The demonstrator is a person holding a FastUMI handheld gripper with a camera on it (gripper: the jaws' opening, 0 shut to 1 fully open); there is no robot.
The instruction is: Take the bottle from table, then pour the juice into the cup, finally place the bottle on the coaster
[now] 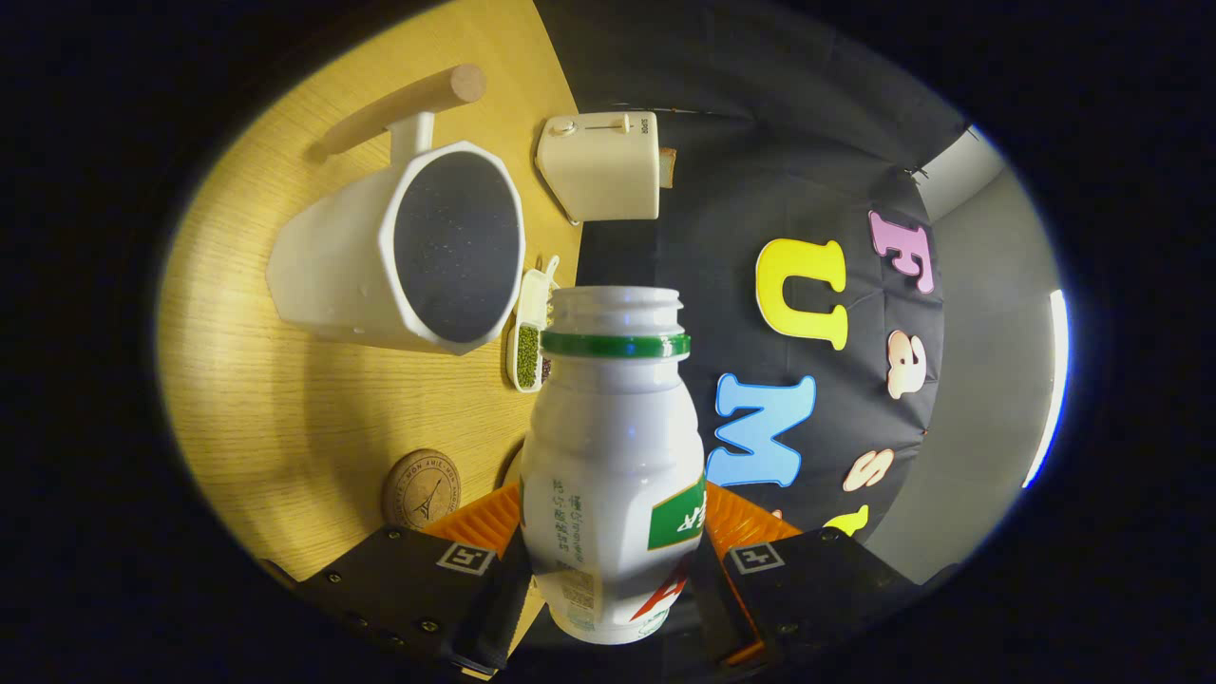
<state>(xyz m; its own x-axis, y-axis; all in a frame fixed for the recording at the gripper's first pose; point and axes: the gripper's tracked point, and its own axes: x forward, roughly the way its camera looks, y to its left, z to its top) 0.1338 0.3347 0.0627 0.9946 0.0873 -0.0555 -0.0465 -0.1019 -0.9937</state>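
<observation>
1. My fingers [613, 556] are closed on the white plastic juice bottle with a green neck ring and green label [613, 475]; one ribbed pad [480, 518] presses its side nearest the bench and the other presses the opposite side, so I hold it by the lower body.

2. The bottle's long axis runs straight ahead from my fingers, and its uncapped mouth is the end farthest from me. The whole scene looks rolled sideways around the bottle, so I judge I have tipped it over for the pour.

3. The relation that matters now: the white faceted cup with a dark speckled inside and a pale wooden handle [418, 247] stands on the bench beyond the bottle's mouth and off to the bench side of it. Its opening faces me. The mouth is near the cup's rim but, as far as I can tell, not yet over it. I see no juice running.

4. A small white dish of green beans [528, 347] lies on the bench between the bottle's neck and the cup.

5. The round brown coaster with a stamped tower [422, 488] lies on the light wooden bench [285, 408] just beside the bottle's base, by my bench-side finger.

6. Beyond the bottle's mouth, past the cup, a cream toaster [603, 166] stands at the bench's edge.
</observation>
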